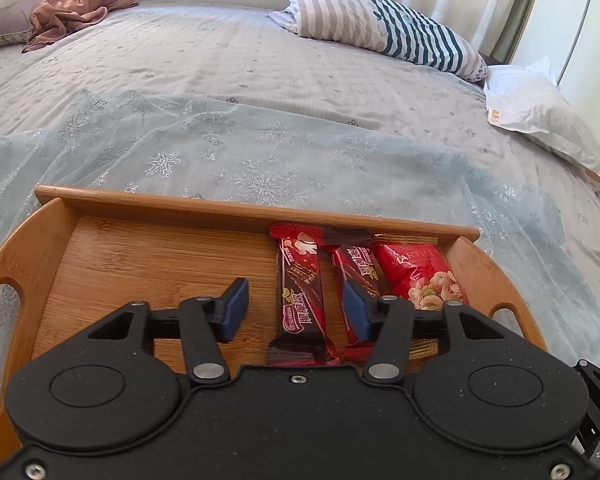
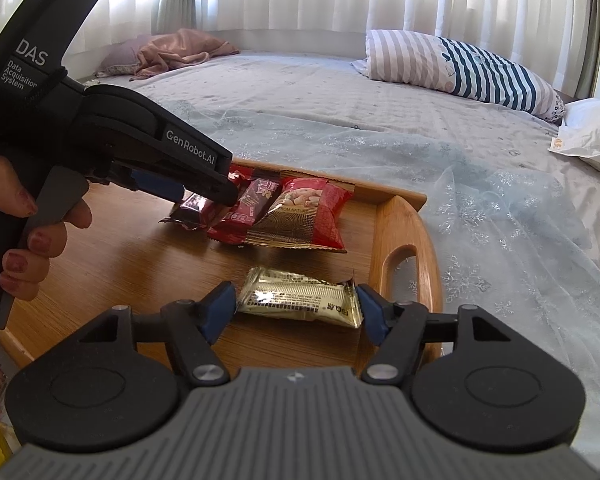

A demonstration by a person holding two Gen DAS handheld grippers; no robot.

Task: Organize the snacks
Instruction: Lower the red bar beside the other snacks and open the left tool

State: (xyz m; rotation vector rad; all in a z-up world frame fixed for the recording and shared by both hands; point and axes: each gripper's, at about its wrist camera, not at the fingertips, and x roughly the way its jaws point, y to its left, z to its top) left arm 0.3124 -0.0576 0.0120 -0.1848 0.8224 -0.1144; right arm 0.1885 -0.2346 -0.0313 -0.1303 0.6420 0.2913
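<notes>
Crosswise, gold packet [image 2: 300, 297] between spread right gripper [image 2: 296, 310] jaws; left gripper [image 1: 296, 310] jaws spread.

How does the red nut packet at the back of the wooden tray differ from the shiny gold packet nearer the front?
The red nut packet is puffy and pictures nuts; the shiny gold packet is flatter, showing small print. The red one touches the red-brown bars; the gold one lies alone between the open right gripper's fingers. Both rest on the wooden tray.

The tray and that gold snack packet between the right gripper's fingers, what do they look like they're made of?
tray: looks like bamboo or wood, honey-coloured with fine straight grain and a smooth, lightly sealed finish.
gold snack packet: seems to be metallised foil or plastic film; it is shiny, crinkled and crimped at the ends. The open right hand-held gripper brackets it.
</notes>
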